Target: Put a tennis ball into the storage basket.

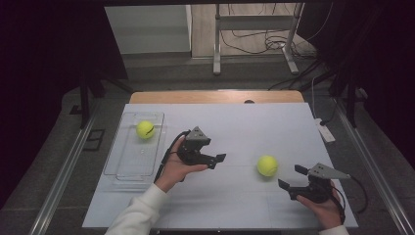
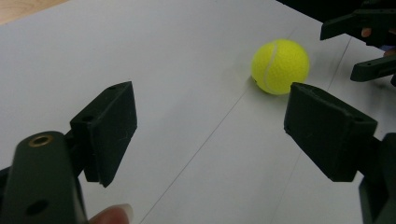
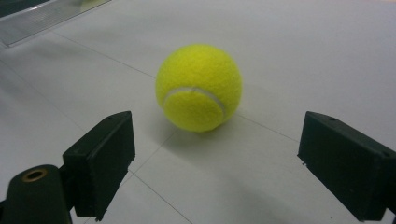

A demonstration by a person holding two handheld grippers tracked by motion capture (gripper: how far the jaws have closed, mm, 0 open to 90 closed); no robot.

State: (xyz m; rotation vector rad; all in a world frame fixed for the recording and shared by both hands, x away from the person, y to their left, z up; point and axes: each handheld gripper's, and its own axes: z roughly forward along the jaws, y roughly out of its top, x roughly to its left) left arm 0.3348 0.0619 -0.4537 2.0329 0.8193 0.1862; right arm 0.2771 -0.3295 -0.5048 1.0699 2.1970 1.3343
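A yellow tennis ball (image 1: 267, 165) lies on the white table top (image 1: 244, 127), right of centre. My right gripper (image 1: 290, 176) is open just to its right, with the jaws pointing left at it. In the right gripper view the ball (image 3: 199, 87) sits a short way ahead of the open right gripper (image 3: 217, 140), untouched. My left gripper (image 1: 215, 151) is open near the table's middle and points right toward the ball. The left gripper (image 2: 210, 126) holds nothing, and the ball (image 2: 280, 66) lies farther off. A second tennis ball (image 1: 145, 129) rests in a clear tray (image 1: 122, 166) at the left.
The clear tray's edge (image 3: 42, 18) shows at the top left of the right gripper view. The other gripper's black jaws appear beyond the ball in the left gripper view. A white power strip (image 1: 325, 132) lies past the table's right edge. A metal stand (image 1: 254, 22) is on the floor behind.
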